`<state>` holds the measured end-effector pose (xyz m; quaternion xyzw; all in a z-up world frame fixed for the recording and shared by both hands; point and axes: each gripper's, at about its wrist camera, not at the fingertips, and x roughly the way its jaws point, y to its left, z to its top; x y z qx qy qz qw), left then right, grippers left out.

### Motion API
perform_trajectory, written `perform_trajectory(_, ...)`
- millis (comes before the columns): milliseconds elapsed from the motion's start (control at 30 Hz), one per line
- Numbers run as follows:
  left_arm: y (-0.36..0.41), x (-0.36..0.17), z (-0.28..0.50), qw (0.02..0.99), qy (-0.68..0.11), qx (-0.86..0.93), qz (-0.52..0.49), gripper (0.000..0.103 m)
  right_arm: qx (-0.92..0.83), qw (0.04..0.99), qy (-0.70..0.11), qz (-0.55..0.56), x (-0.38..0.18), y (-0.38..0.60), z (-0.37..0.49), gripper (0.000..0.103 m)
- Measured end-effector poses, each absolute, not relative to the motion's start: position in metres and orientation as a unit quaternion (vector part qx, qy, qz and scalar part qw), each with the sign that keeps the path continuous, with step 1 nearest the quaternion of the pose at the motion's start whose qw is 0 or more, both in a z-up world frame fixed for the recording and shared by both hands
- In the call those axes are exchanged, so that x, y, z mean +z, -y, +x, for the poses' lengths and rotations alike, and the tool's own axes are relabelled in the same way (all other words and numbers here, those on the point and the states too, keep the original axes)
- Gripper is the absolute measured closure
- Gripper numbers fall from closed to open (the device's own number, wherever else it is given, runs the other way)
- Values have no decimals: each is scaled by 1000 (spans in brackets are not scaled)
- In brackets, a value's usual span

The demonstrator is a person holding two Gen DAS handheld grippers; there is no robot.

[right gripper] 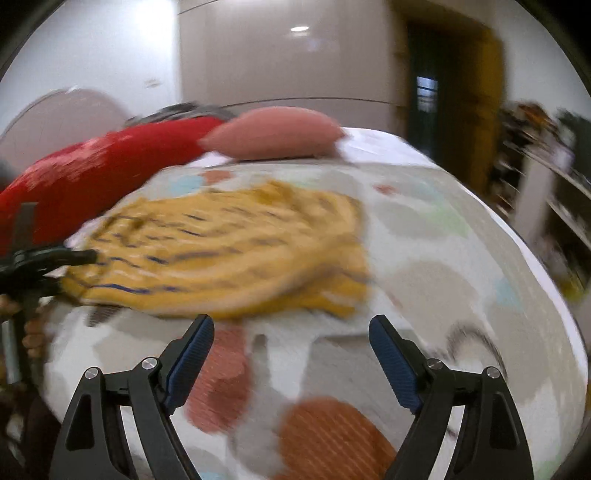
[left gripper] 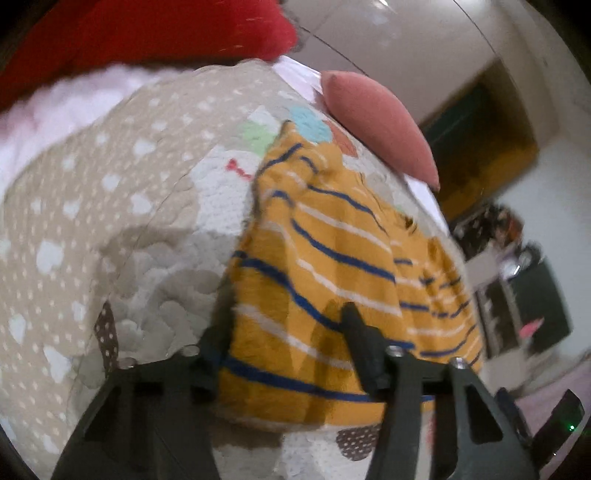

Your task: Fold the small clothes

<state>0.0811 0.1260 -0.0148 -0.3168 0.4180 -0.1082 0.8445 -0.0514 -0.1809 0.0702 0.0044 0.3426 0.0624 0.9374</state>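
Note:
A small yellow garment with blue and white stripes [left gripper: 325, 266] lies on a patterned quilt [left gripper: 110, 221]. My left gripper [left gripper: 284, 325] has its jaws apart around the garment's near edge, with cloth bunched between the fingers; the view is blurred. In the right wrist view the same garment [right gripper: 229, 251] lies ahead, and my left gripper [right gripper: 74, 258] touches its left edge. My right gripper [right gripper: 291, 328] is open and empty just in front of the garment's near edge.
A pink pillow [left gripper: 376, 122] and a red pillow [left gripper: 147, 33] lie at the far side of the bed; both also show in the right wrist view, pink [right gripper: 273, 133] and red [right gripper: 96, 173]. Shelves [right gripper: 554, 206] stand at the right.

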Motion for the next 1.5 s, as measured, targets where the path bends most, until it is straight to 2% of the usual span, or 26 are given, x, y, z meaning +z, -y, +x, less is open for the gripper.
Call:
perform_trajectory(167,-150,-29,66,829,-381,-144,-384,56,191,897,-398,3,92,110,16,14)
perform_trajectory(367,-138,-25,60,853,-373,-141,-336,54,263,840,-474,-25,78,-2,100,14)
perform_trajectory(400,-137,-25,58,856,-371,-142,-332,57,265,833,-485,-31,73,-17,110,14)
perform_trajectory(433,-136,-25,58,855,-371,-142,-333,67,267,820,-504,-40,65,-38,124,14)
perform_trajectory(500,-139,-31,57,848,-373,-145,-347,78,259,806,-529,-59,53,-62,143,14)
perform_trajectory(633,-143,-33,53,845,-366,-151,-358,79,200,787,-565,-146,20,-106,171,8)
perform_trajectory(767,-138,-31,52,849,-360,-155,-354,79,158,774,-577,-206,0,-123,172,8)
perform_trajectory(833,-140,-28,53,842,-365,-161,-362,79,145,784,-559,-226,4,-125,163,23)
perform_trajectory(900,-143,-15,43,850,-363,-150,-352,75,148,796,-543,-222,13,-118,155,52)
perform_trajectory(967,-143,3,25,865,-347,-147,-333,71,159,807,-530,-204,25,-106,146,67)
perform_trajectory(1000,-143,11,17,871,-341,-145,-322,69,164,813,-524,-196,31,-101,144,70)
perform_trajectory(1100,-141,31,-1,881,-334,-140,-305,63,180,835,-499,-146,55,-69,135,73)
perform_trajectory(1300,-124,41,-4,875,-365,-136,-287,63,171,871,-461,-21,99,39,132,76)
perform_trajectory(1500,-78,39,6,871,-395,-154,-249,63,105,880,-445,127,92,203,130,77)
